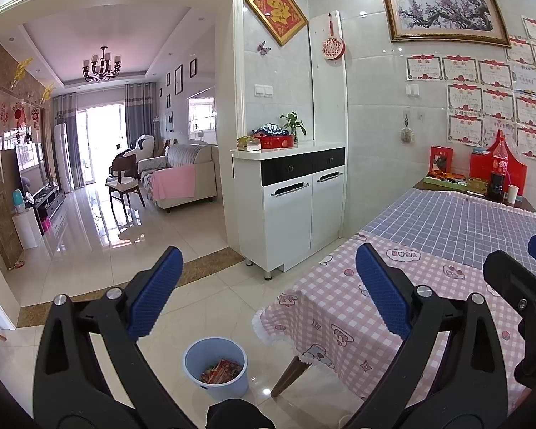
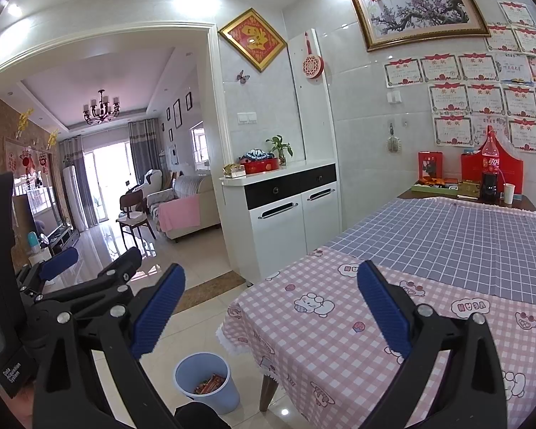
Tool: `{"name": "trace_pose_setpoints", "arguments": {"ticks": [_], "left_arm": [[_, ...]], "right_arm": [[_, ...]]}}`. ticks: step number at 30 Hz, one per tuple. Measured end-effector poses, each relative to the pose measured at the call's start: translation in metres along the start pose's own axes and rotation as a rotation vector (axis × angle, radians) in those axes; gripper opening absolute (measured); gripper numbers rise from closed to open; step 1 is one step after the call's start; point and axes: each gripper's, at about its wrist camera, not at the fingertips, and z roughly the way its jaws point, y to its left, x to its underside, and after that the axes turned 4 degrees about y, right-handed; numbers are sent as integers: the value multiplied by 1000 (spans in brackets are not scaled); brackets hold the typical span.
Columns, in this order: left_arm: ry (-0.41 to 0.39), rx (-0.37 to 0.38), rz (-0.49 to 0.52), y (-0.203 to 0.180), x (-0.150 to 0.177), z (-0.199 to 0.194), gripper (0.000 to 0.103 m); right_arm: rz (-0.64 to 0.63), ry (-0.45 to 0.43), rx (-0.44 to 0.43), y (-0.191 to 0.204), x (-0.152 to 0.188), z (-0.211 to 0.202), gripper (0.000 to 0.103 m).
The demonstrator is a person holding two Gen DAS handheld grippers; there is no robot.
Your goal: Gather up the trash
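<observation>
Left gripper [image 1: 268,286]: fingers spread, empty
Right gripper [image 2: 269,304]: fingers spread, empty
Bin [image 1: 216,366]: wrappers inside, on floor beside table [image 2: 339,321]
Right view only: left gripper's black body

Bin [image 1: 216,366] on floor at 6 o'clock, wrappers [image 1: 222,371] inside, just left of table [image 1: 343,307] corner. Cabinet [image 1: 291,214] behind table at 12 o'clock, plant [image 1: 293,125] on top. Bottle [image 1: 498,169] and cup [image 1: 512,193] at table's far end, approx. 2 o'clock. Sofa [image 1: 189,175] beyond doorway, 10 o'clock.
</observation>
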Motion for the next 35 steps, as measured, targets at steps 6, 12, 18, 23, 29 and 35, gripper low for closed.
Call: {"name": "trace_pose_setpoints", "arguments": {"ticks": [6, 12, 18, 23, 29, 35], "left_arm": [[1, -1, 1, 0, 1, 0, 95], [1, -2, 1, 0, 1, 0, 95], [2, -1, 2, 1, 2, 1, 95], [3, 2, 3, 1, 3, 2, 96], [12, 16, 8, 2, 5, 5, 96], [35, 32, 12, 2, 8, 12, 96]], "right_arm": [[1, -1, -1, 0, 0, 0, 95], [-2, -1, 1, 0, 0, 0, 95], [-3, 0, 1, 1, 1, 1, 95], [-2, 1, 1, 1, 1, 1, 95], [-2, 4, 4, 0, 1, 4, 95], [0, 19, 13, -6, 3, 12, 95]]}}
